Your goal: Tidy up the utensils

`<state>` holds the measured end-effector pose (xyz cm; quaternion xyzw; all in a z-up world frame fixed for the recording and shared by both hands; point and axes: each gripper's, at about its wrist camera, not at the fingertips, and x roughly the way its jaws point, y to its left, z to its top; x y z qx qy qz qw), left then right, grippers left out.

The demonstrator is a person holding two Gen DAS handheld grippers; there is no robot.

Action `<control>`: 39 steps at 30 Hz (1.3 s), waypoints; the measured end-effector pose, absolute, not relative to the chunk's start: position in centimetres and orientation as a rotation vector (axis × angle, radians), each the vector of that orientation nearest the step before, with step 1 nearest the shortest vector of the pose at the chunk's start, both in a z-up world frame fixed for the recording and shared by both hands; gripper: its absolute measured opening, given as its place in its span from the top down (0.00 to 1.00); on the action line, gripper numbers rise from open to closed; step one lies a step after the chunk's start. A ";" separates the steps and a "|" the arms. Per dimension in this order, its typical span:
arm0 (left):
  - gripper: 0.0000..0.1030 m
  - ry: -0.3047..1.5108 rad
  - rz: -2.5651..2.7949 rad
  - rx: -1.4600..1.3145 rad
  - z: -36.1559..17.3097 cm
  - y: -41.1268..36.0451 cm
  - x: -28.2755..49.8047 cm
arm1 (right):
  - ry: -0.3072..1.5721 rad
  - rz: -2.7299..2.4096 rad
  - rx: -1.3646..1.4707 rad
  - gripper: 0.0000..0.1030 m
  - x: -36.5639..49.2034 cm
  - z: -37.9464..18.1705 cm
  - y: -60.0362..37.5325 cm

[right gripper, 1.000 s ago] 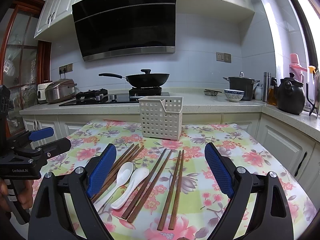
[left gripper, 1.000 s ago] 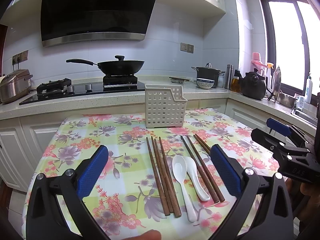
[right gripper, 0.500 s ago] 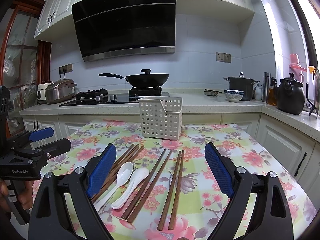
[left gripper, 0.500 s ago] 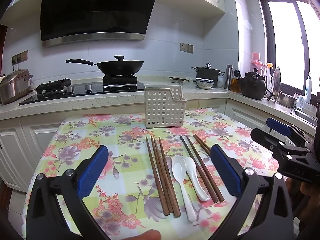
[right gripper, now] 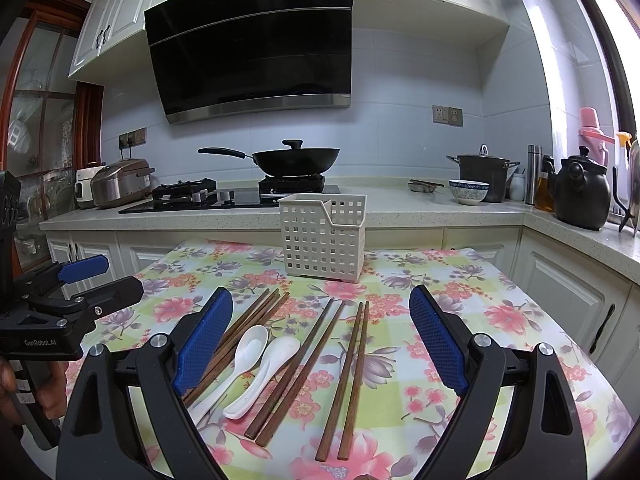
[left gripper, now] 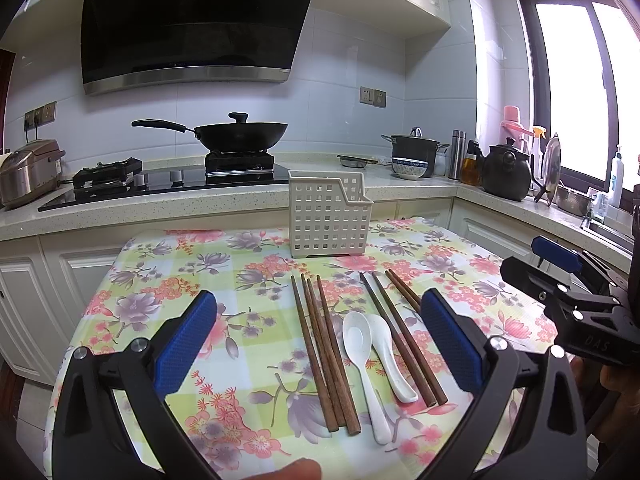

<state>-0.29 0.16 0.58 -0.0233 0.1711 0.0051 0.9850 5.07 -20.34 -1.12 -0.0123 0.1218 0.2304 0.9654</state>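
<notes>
Both grippers spread wide, holding nothing: left gripper (left gripper: 318, 338) and right gripper (right gripper: 322, 342) hover over the near edge of the floral-cloth tabletop (left gripper: 168, 280). Brown wooden chopsticks (left gripper: 324, 352) and two white ceramic spoons (left gripper: 370, 356) lie flat between and ahead of the blue pads, untouched. White perforated plastic utensil holder (left gripper: 328, 216) stands upright at the tabletop's far edge, well beyond the utensils.
</notes>
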 end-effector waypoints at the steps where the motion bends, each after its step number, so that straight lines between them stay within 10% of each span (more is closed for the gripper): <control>1: 0.04 0.344 0.011 -0.047 0.6 0.2 -0.3 | 0.247 0.466 -0.025 0.18 5.1 -1.1 -20.3; 39: 0.04 0.355 0.004 -0.060 0.7 0.3 -0.2 | 0.266 0.450 -0.019 0.18 5.1 -0.8 -20.7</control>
